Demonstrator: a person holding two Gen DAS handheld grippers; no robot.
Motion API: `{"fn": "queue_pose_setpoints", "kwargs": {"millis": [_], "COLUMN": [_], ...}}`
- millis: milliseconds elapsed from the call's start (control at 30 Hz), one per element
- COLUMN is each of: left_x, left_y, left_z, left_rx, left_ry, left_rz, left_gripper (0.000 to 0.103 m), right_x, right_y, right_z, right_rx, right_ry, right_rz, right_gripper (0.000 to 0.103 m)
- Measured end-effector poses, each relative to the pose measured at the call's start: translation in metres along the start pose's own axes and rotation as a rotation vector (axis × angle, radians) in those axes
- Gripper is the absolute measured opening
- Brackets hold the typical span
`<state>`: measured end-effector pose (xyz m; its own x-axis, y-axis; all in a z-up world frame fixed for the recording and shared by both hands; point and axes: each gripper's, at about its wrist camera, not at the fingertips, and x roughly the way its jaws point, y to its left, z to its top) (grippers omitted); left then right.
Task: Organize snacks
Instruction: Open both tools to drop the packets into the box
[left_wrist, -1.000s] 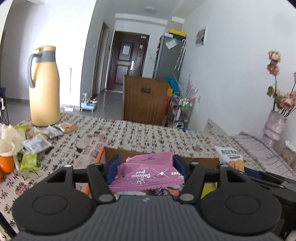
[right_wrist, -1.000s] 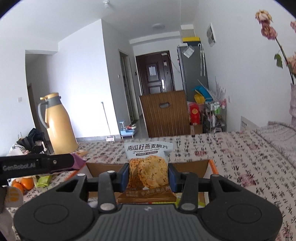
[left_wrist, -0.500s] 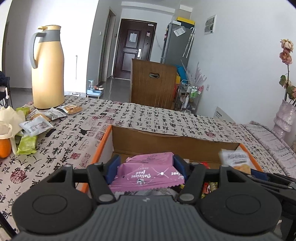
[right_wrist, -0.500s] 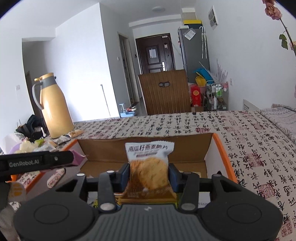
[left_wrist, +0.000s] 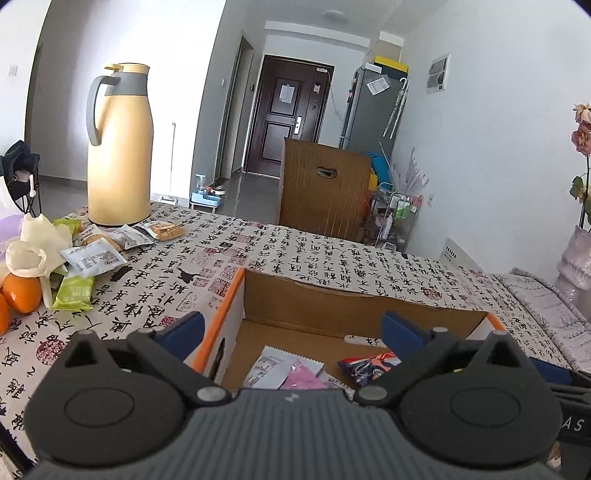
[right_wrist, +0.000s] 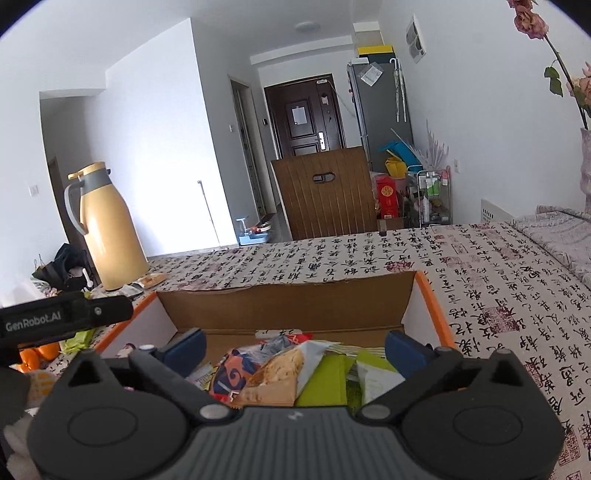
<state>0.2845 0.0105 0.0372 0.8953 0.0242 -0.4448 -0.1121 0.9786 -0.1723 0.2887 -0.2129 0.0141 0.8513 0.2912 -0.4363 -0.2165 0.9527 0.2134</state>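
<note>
An open cardboard box (left_wrist: 351, 310) with orange rims sits on the calligraphy-print tablecloth. My left gripper (left_wrist: 291, 332) hovers over the box's left side, its jaws opening wide with nothing pressed between them. Below it lie a pink snack packet (left_wrist: 301, 378), a white packet (left_wrist: 271, 365) and a red-blue packet (left_wrist: 369, 365). My right gripper (right_wrist: 295, 347) hangs over the same box (right_wrist: 288, 306), its jaws likewise opening and holding nothing. A pumpkin-seed cracker packet (right_wrist: 280, 373) rests on the pile under it, beside a green packet (right_wrist: 325, 380).
Several loose snack packets (left_wrist: 92, 258) and oranges (left_wrist: 20, 293) lie at the table's left, near a tall yellow thermos (left_wrist: 120, 147). A wooden chair back (left_wrist: 325, 192) stands beyond the far edge. A flower vase (left_wrist: 576, 258) is at the right. The left gripper's side (right_wrist: 66, 317) shows in the right wrist view.
Both grippers have opened wide. The pink packet left the left jaws and the cracker packet left the right jaws; both now lie in the box.
</note>
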Motion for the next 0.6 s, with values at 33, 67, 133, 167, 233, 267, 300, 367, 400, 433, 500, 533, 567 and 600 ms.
{"fn": "queue_pose_setpoints", "kwargs": {"millis": [33,67,133,167,233,267,300,367,400,433,500,533,567,600], "left_x": [-0.001,-0.002,-0.007,-0.010,-0.017,-0.021,-0.025,-0.033,-0.036,-0.040,-0.047,-0.050,-0.053,-0.057], "left_y": [-0.001,-0.002,-0.003,-0.003,-0.005,-0.006,-0.006,-0.008,-0.008,-0.008,-0.007,-0.007,-0.006,-0.005], "left_z": [0.001,0.002,0.005,0.006,0.009,0.011,0.013,0.015,0.016,0.016,0.016,0.015,0.014,0.013], "left_rx": [-0.001,-0.002,-0.006,-0.008,-0.009,-0.009,-0.009,-0.006,-0.005,-0.005,-0.006,-0.006,-0.005,-0.005], "left_ry": [0.002,0.002,-0.001,-0.005,-0.014,-0.019,-0.024,-0.034,-0.037,-0.039,-0.039,-0.039,-0.038,-0.037], "left_rz": [0.001,0.001,-0.001,-0.002,-0.001,-0.004,-0.008,-0.011,-0.012,-0.014,-0.020,-0.021,-0.020,-0.020], "left_gripper": [0.103,0.103,0.103,0.103,0.103,0.103,0.103,0.103,0.103,0.103,0.103,0.103,0.103,0.103], "right_x": [-0.001,-0.004,-0.008,-0.011,-0.018,-0.021,-0.026,-0.032,-0.036,-0.039,-0.046,-0.049,-0.052,-0.056], "right_y": [0.001,0.002,0.005,0.007,0.010,0.012,0.012,0.014,0.016,0.017,0.018,0.019,0.020,0.020], "right_z": [0.001,0.002,0.006,0.007,0.011,0.012,0.012,0.012,0.012,0.011,0.010,0.009,0.007,0.006], "right_rx": [-0.002,-0.005,-0.012,-0.016,-0.023,-0.027,-0.030,-0.037,-0.040,-0.043,-0.046,-0.047,-0.050,-0.052], "right_ry": [-0.002,-0.007,-0.017,-0.021,-0.030,-0.031,-0.034,-0.039,-0.038,-0.038,-0.037,-0.035,-0.033,-0.032], "right_rz": [-0.002,-0.005,-0.007,-0.009,-0.013,-0.013,-0.013,-0.018,-0.018,-0.019,-0.023,-0.024,-0.026,-0.028], "right_gripper": [0.103,0.103,0.103,0.103,0.103,0.103,0.103,0.103,0.103,0.103,0.103,0.103,0.103,0.103]}}
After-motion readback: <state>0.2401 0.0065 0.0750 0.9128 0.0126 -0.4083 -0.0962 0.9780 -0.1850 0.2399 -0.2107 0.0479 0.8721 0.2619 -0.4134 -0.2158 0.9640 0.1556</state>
